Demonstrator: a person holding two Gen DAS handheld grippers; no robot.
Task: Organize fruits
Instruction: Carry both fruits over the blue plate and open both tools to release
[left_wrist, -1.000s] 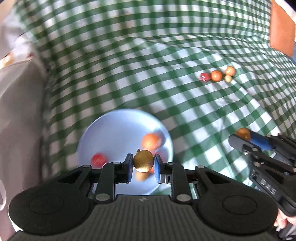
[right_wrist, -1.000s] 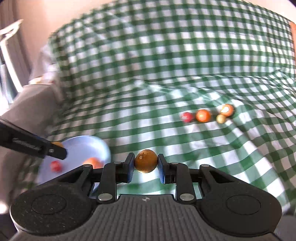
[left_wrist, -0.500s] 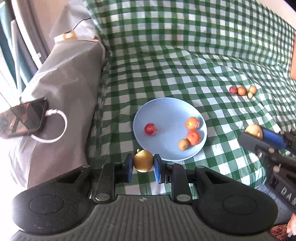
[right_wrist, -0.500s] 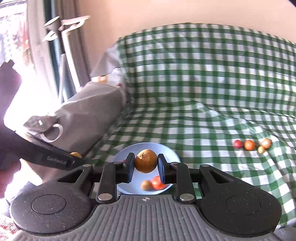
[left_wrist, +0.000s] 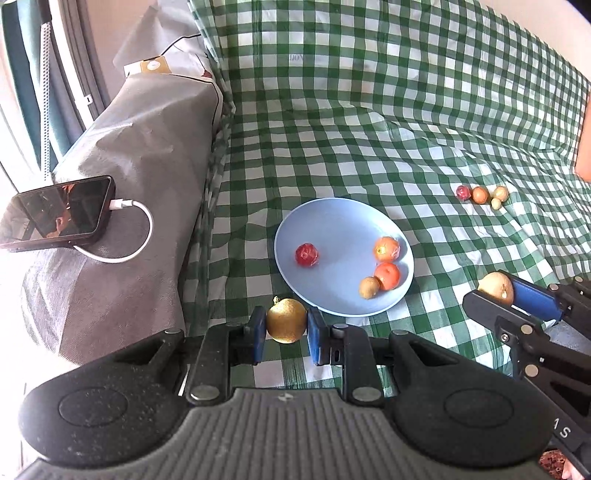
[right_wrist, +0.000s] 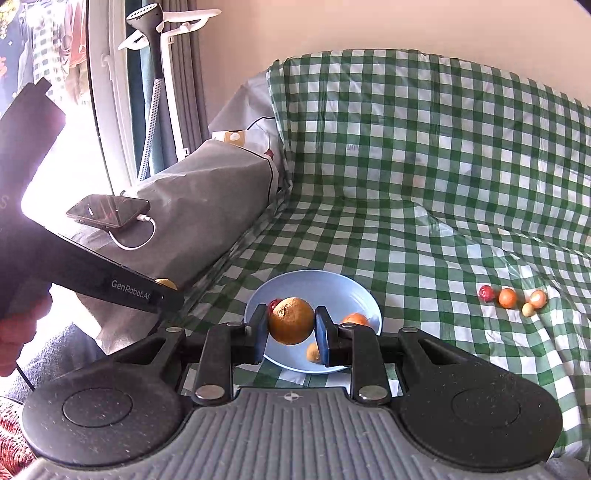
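item 1, left tongs (left_wrist: 286, 328): closed on a golden-yellow fruit (left_wrist: 286, 320) with a short stem, held just short of the near rim of the blue plate (left_wrist: 343, 218). i read this fruit as off the surface, carried.

item 2, right tongs (right_wrist: 290, 332): closed on a brownish-orange fruit (right_wrist: 290, 320), round, rough-skinned. in the right wrist view it hangs in front of the plate (right_wrist: 317, 280); in the left wrist view these tongs (left_wrist: 496, 291) sit to the right of the plate, over the checked cloth, not above the plate.

item 3, plate contents: one red fruit (left_wrist: 306, 254) on the left part; two orange fruits (left_wrist: 386, 249) (left_wrist: 387, 275) and a small brownish one (left_wrist: 369, 287) grouped on the right part, the last two touching.

item 4, loose group (left_wrist: 480, 194): four small fruits in a short row on the green checked cloth (left_wrist: 369, 110), well apart from the plate, not yet collected.

item 5, off task: phone (left_wrist: 55, 214) on a white cable, lying on a grey covered armrest (left_wrist: 147, 147) to the left.

step in hand, as i judge it: delivery of two fruits to the plate, both tongs loaded, neither over it yet.

next move calls for: bringing each fruit above a bare part of the plate, low, then opening gently so it does not roll into the others or off the rim; after that, the far group of four.
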